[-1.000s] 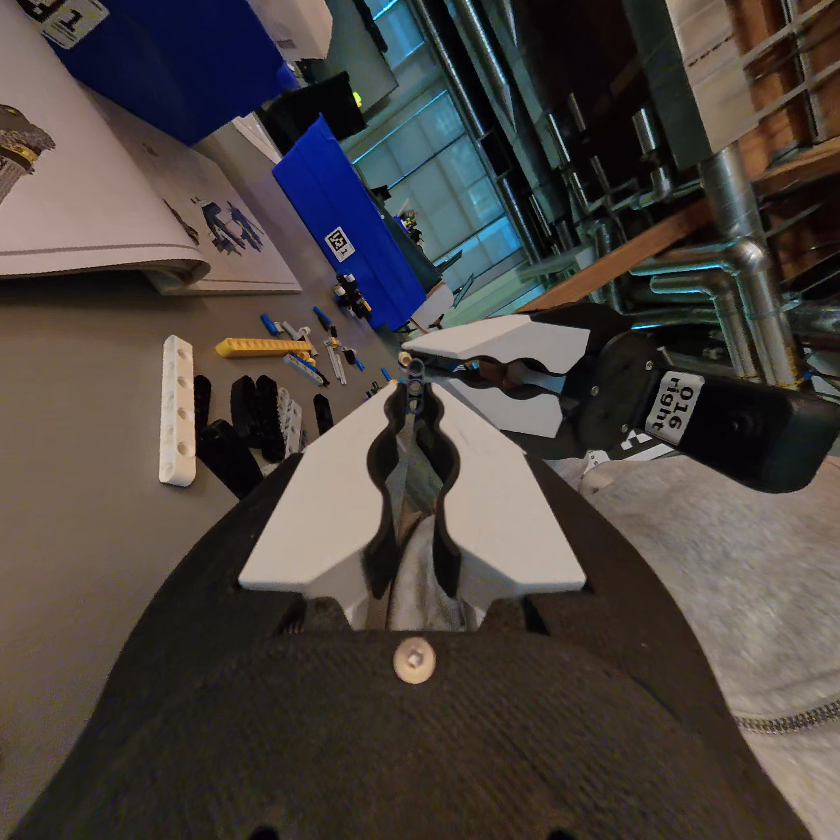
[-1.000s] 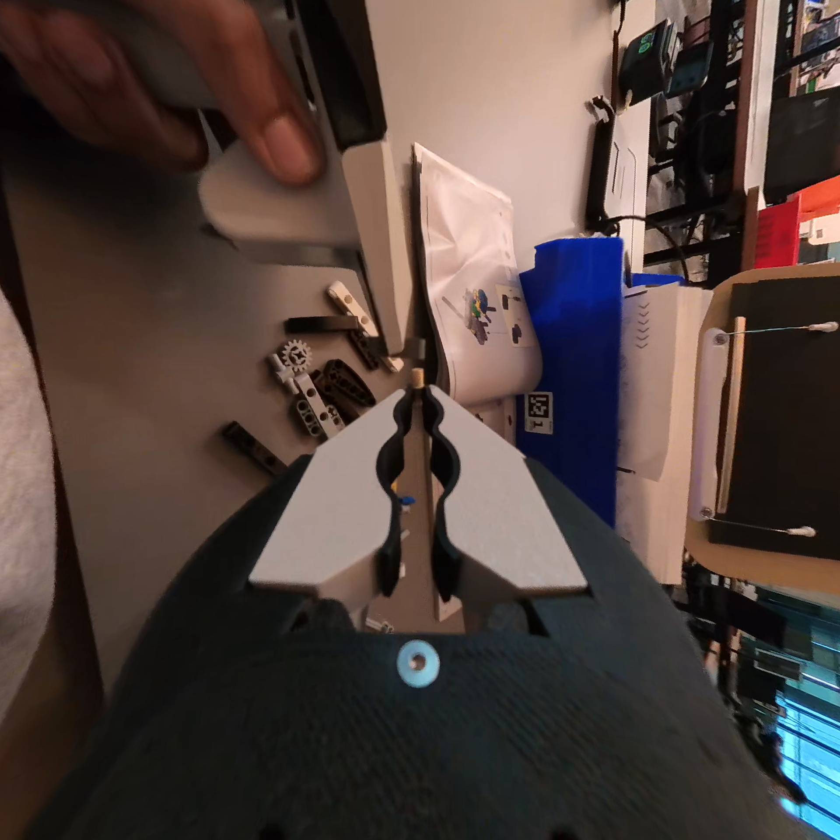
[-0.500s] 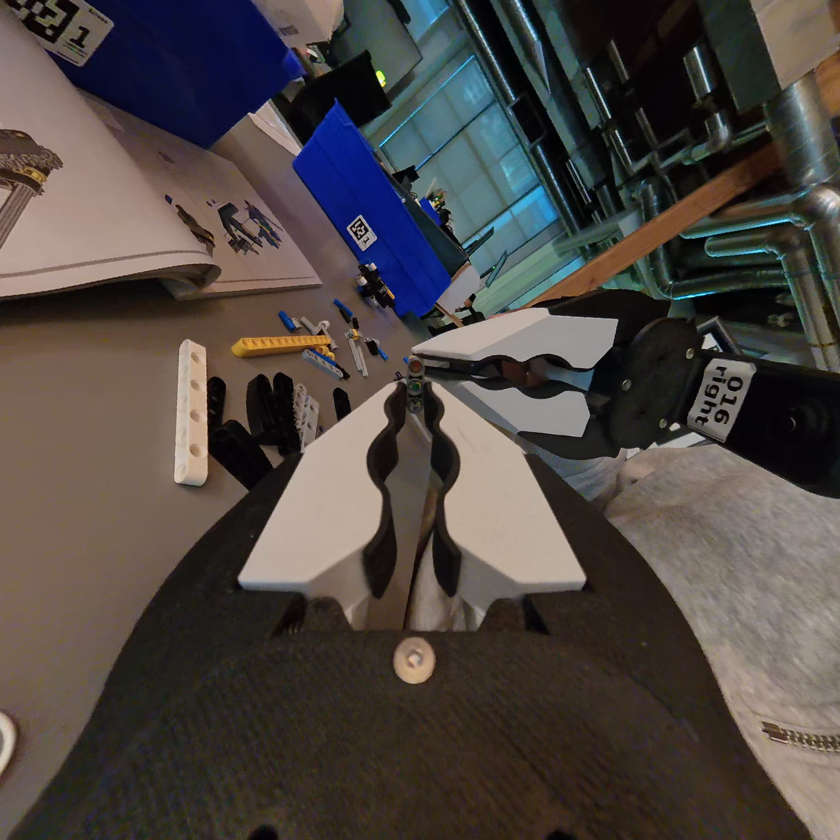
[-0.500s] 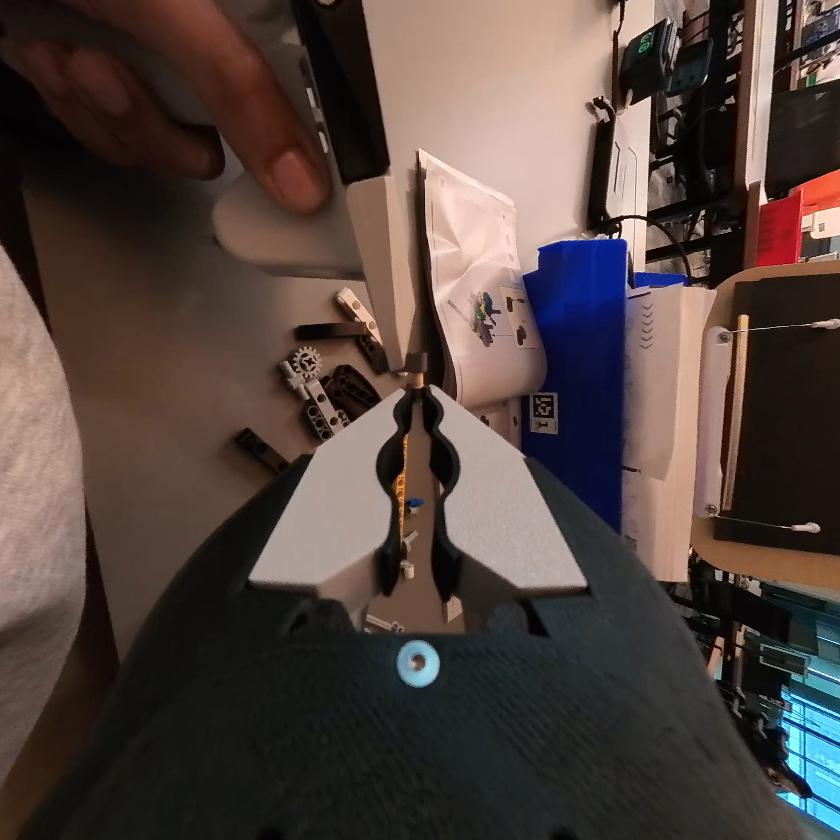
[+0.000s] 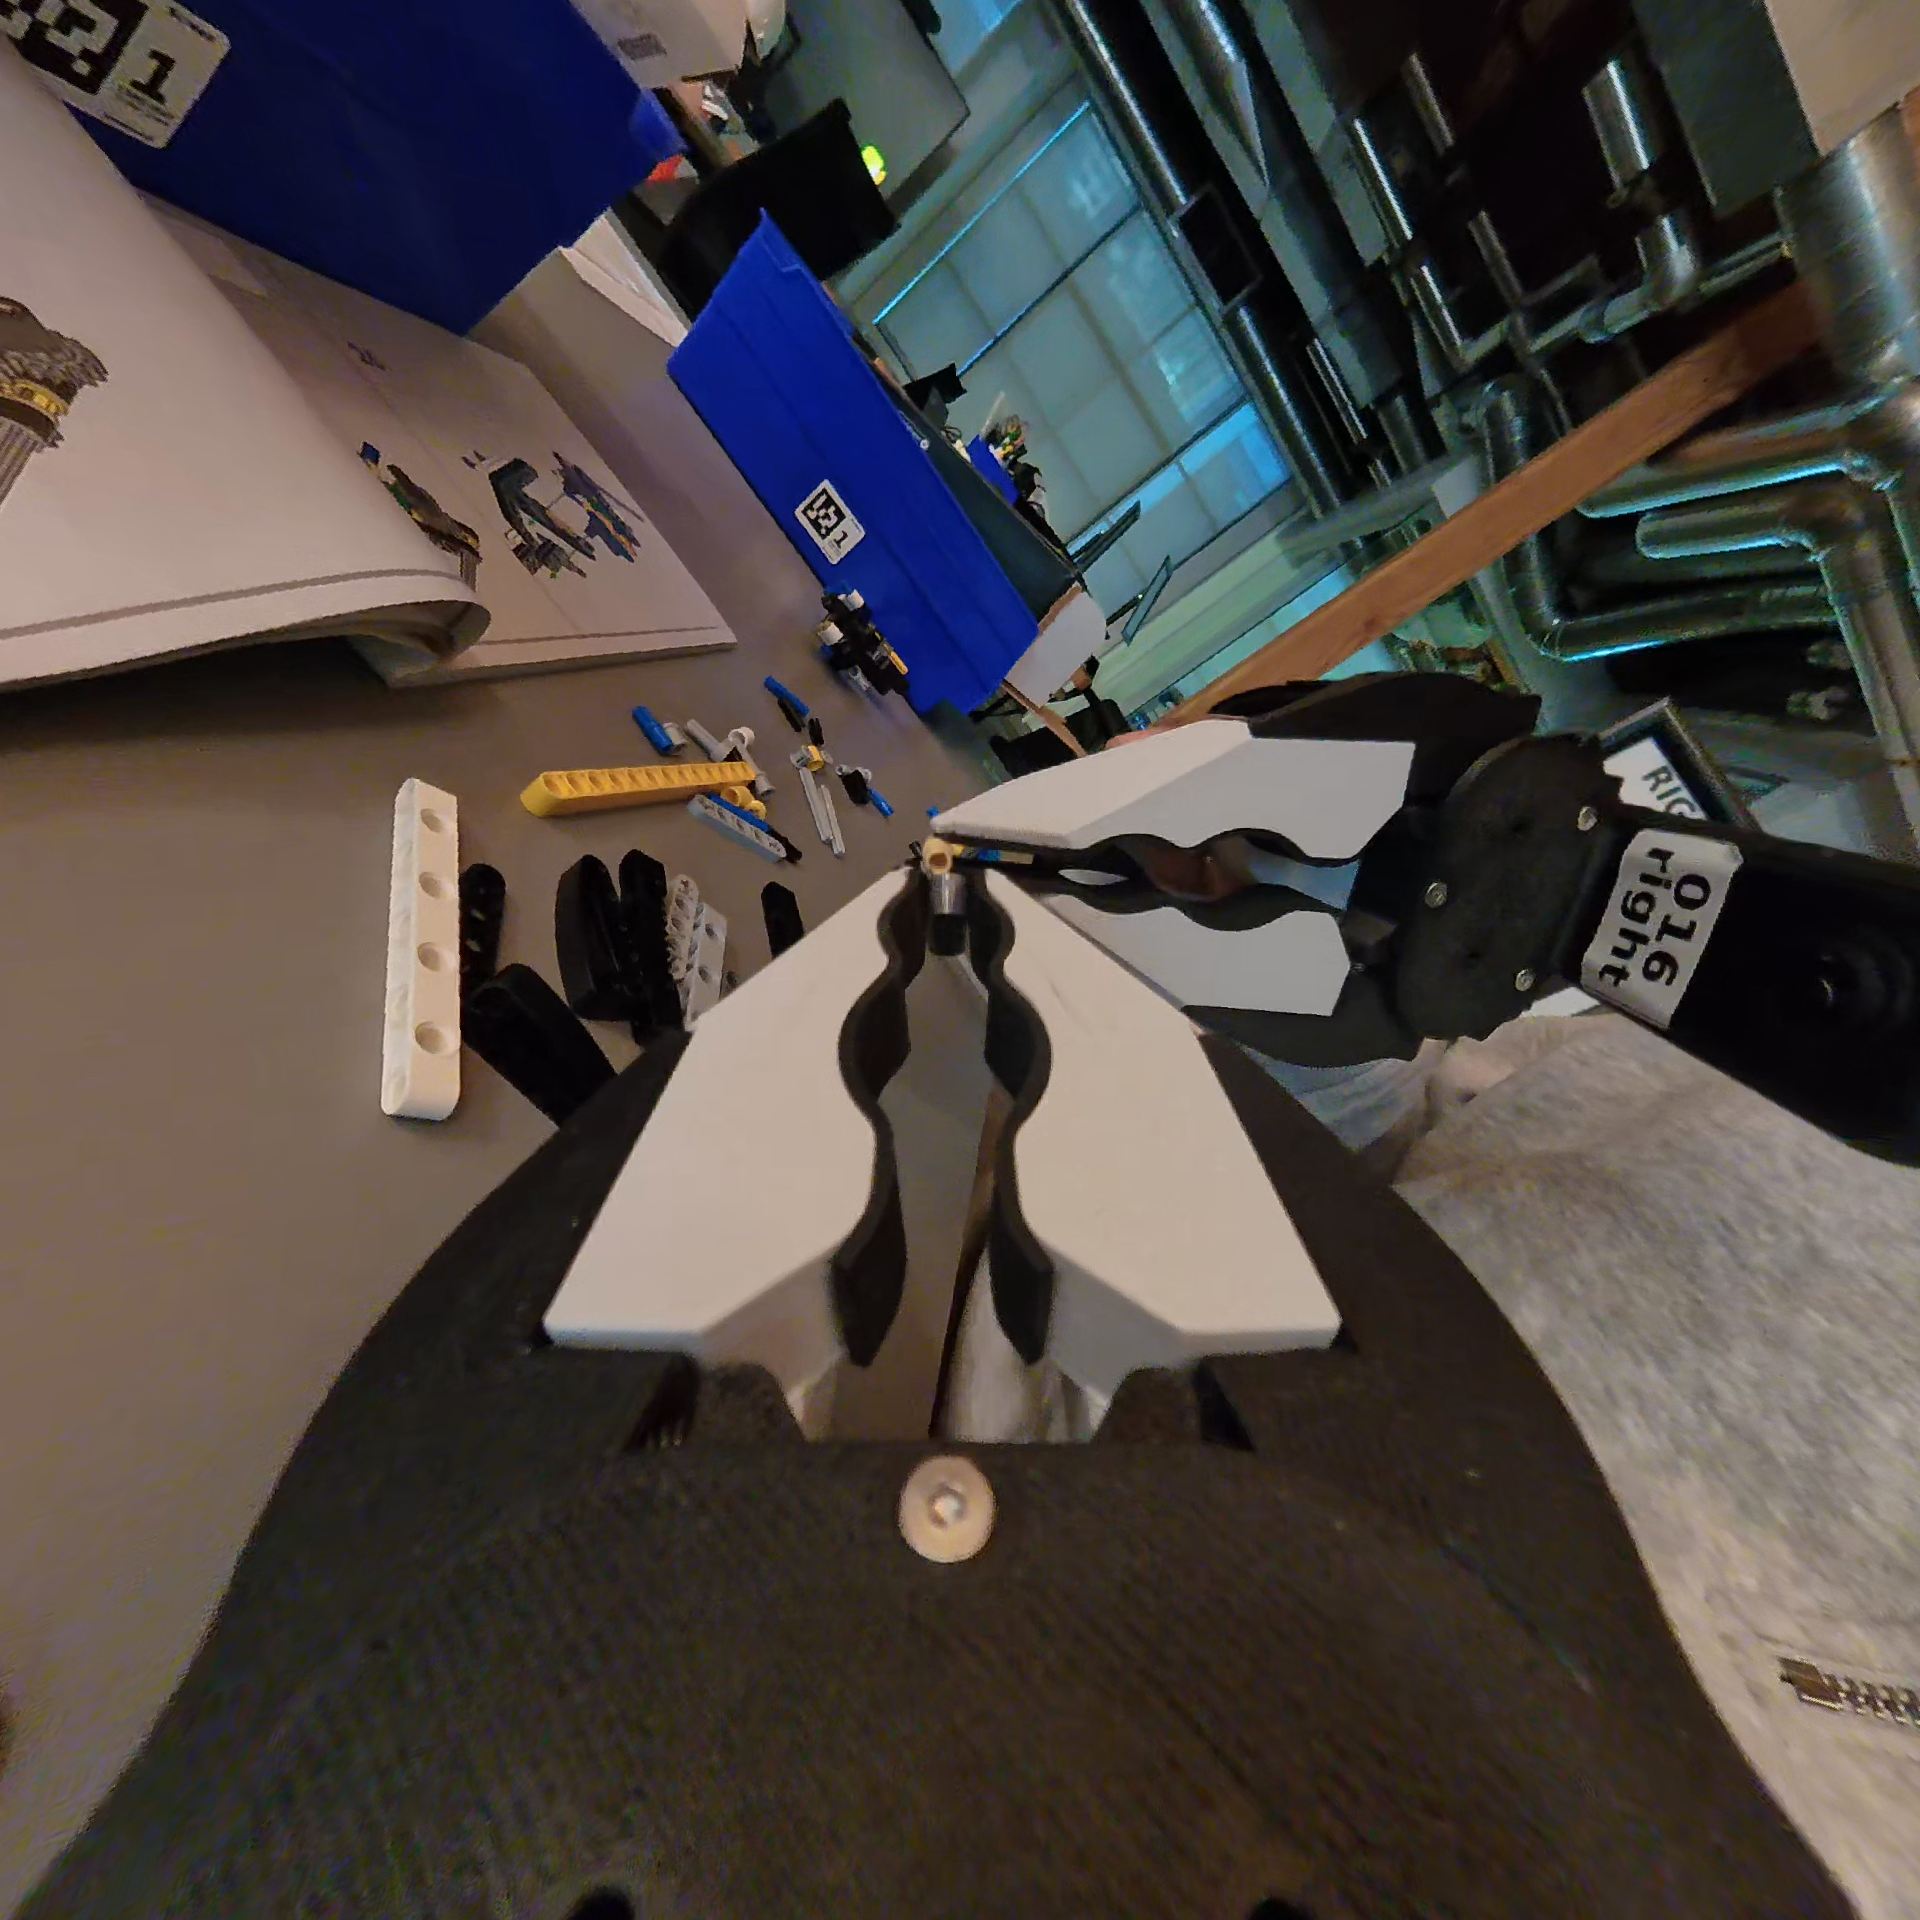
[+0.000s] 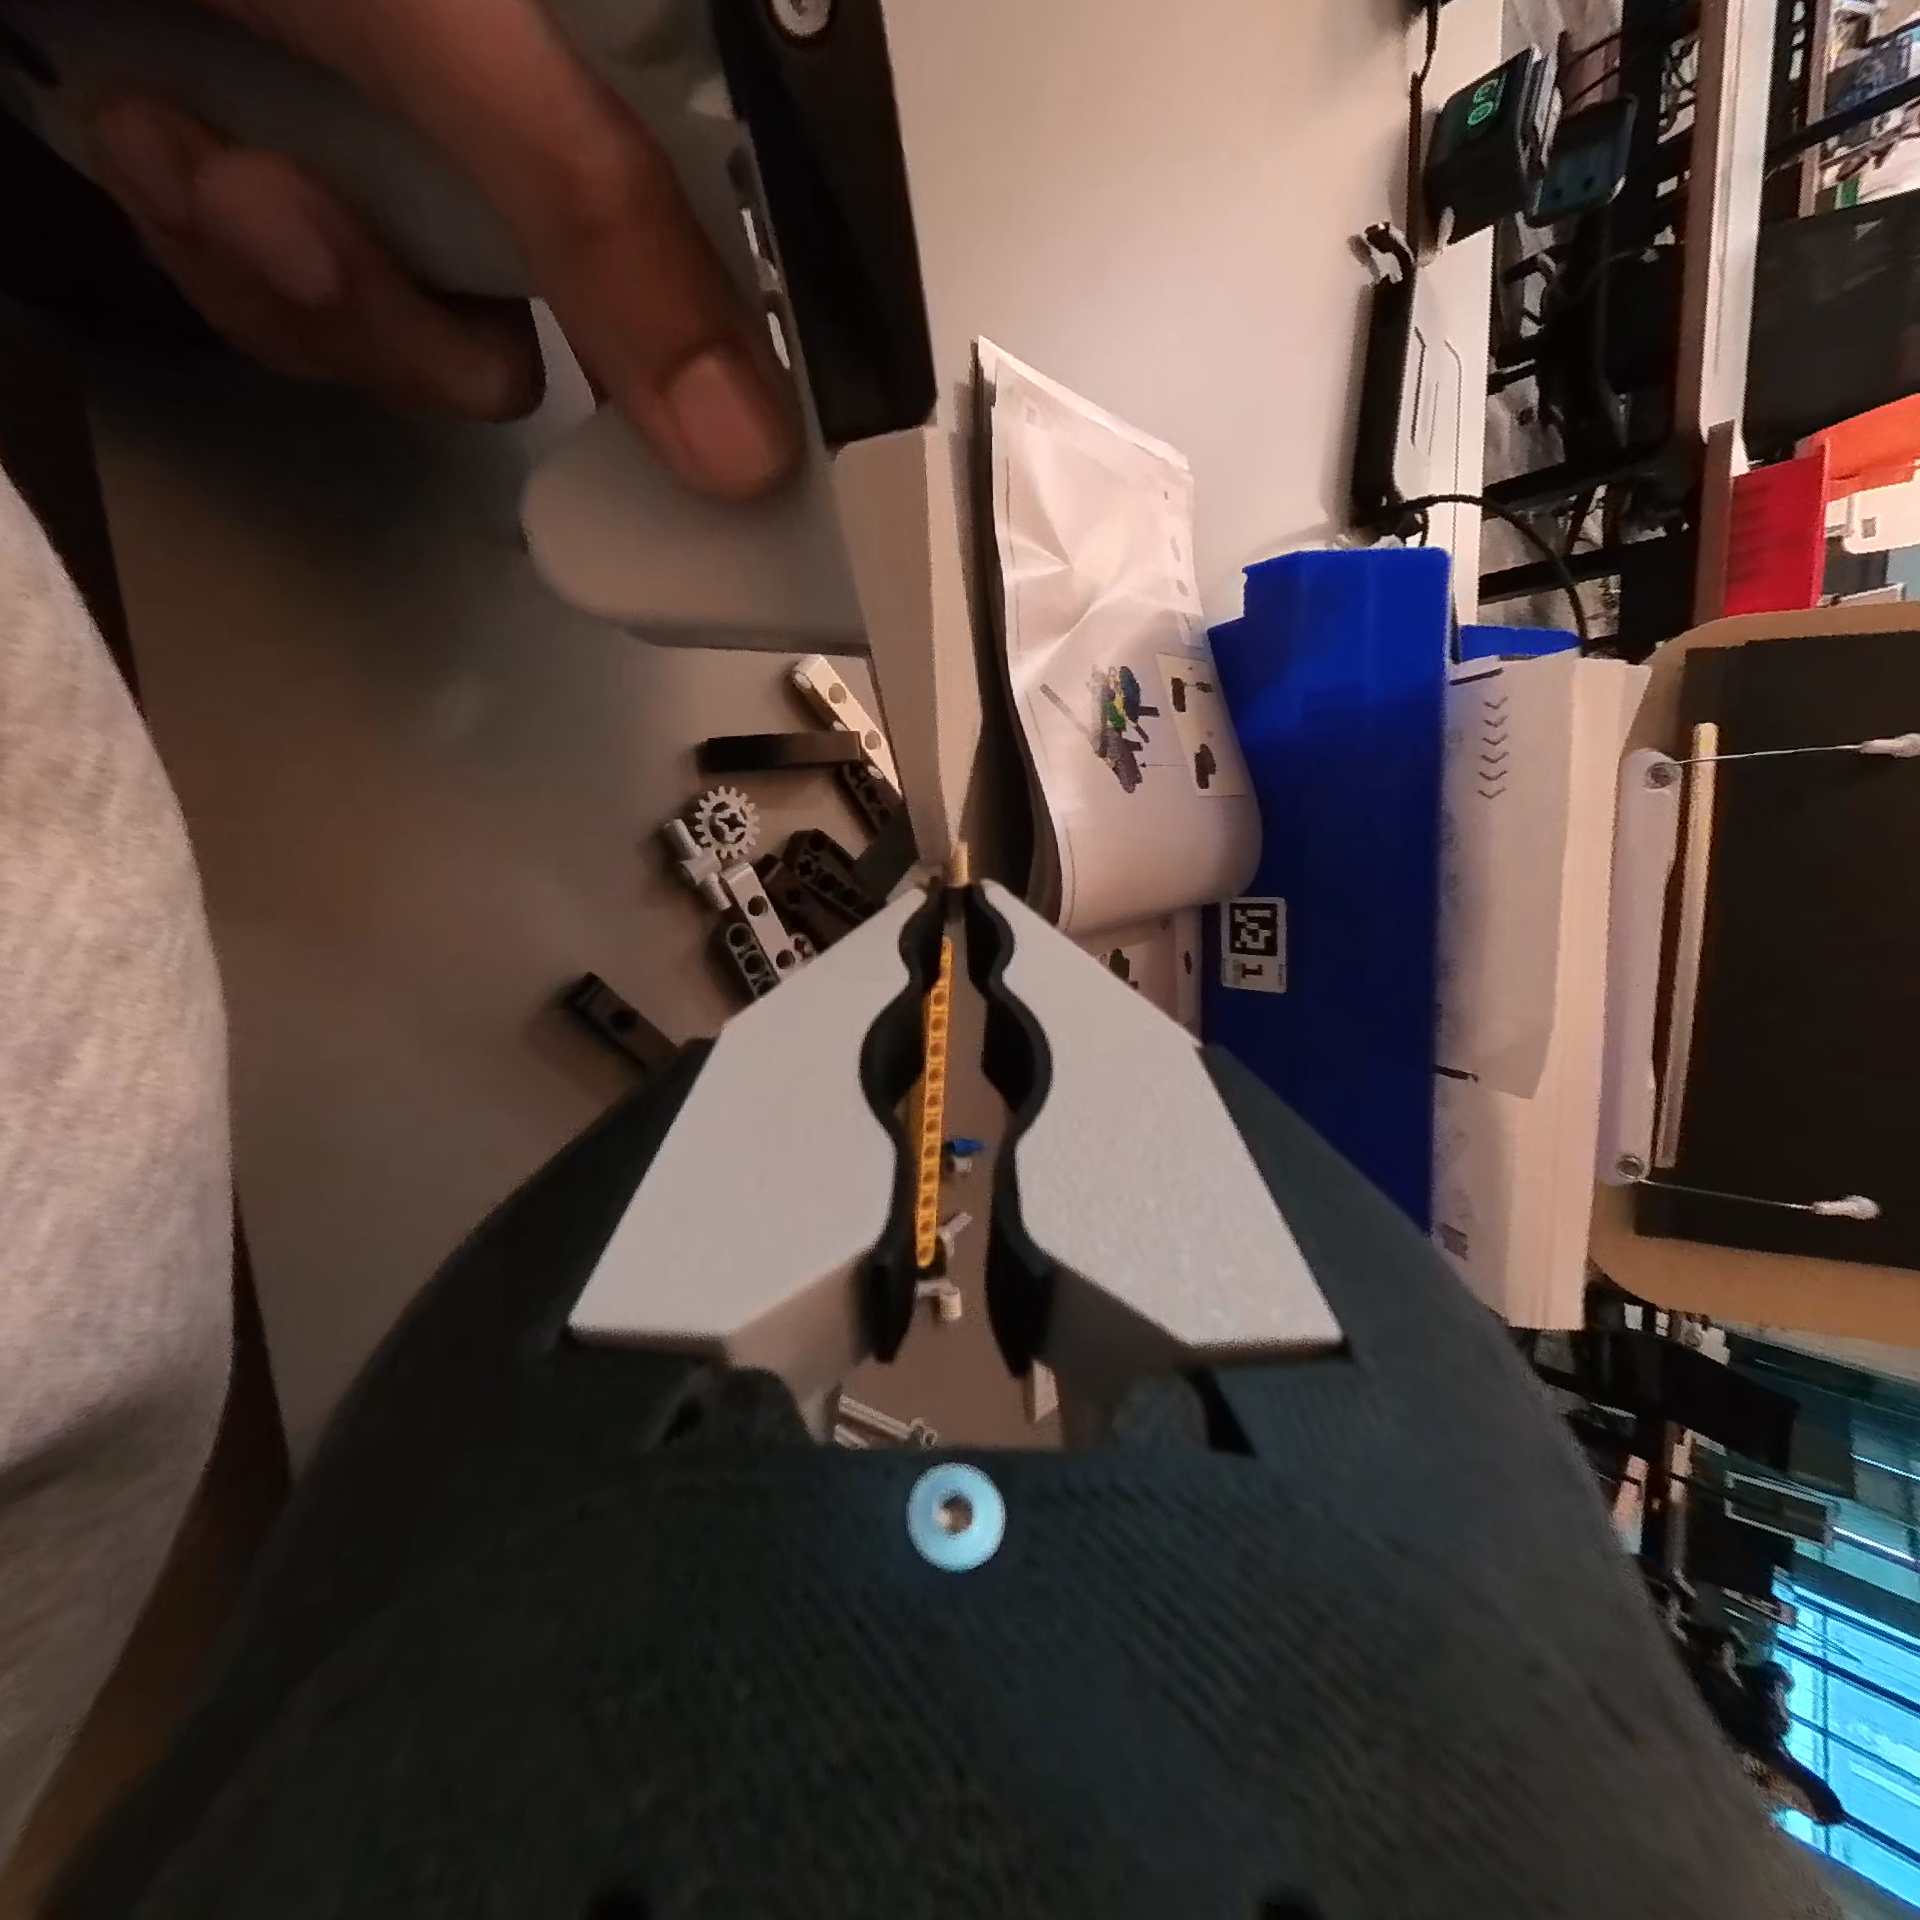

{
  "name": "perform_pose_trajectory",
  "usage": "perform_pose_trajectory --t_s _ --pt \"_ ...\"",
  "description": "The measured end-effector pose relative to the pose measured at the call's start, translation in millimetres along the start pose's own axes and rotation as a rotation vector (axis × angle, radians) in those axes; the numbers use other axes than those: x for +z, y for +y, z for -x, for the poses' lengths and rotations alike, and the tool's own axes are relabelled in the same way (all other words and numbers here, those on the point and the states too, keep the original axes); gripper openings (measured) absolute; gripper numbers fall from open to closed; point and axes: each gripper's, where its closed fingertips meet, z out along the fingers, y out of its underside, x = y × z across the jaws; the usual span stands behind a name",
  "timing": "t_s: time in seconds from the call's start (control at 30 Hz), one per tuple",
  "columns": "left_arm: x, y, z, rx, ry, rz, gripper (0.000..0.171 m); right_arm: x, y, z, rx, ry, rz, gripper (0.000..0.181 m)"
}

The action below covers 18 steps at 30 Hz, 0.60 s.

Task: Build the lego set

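Grey table (image 5: 187,1195), loose lego pieces (image 5: 623,935), blue bins (image 5: 862,520); left claw (image 5: 943,909) pinching dark connector (image 5: 945,914), right claw (image 6: 958,883) pinching tan pin (image 6: 960,860)

The left gripper (image 5: 943,902) has its jaws pinched together at the tips, with the right gripper (image 5: 940,854) meeting it tip to tip from the side, its own jaws likewise closed. A hand (image 6: 436,208) grips the left gripper's body, fingertips (image 6: 717,416) pressed on its grey shell
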Motion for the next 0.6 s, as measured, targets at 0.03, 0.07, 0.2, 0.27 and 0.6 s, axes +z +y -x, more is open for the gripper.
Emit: perform_pose_trajectory --t_s 0.03,0.07,0.2,0.27,0.6 --pt "-0.1 -0.5 0.3 -0.002 -0.002 -0.003 0.006 0.1 0.4 0.4 0.004 -0.003 -0.003 0.002" --pt "0.1 -0.2 0.6 -0.005 -0.002 0.0 0.006 0.2 -0.1 0.9 0.008 -0.007 -0.01 0.002" --pt "-1.7 -4.1 1.9 -0.019 0.001 -0.023 0.006 1.6 9.6 -3.5 0.02 0.012 0.026 0.003" --pt "-4.5 -7.3 6.4 0.002 -0.033 -0.039 0.006 1.8 16.4 -5.8 0.051 0.015 0.042 0.003" --pt "-34.2 -13.4 28.7 0.216 -0.307 0.016 0.007 4.9 24.2 20.0 0.167 -0.098 0.034 0.003"
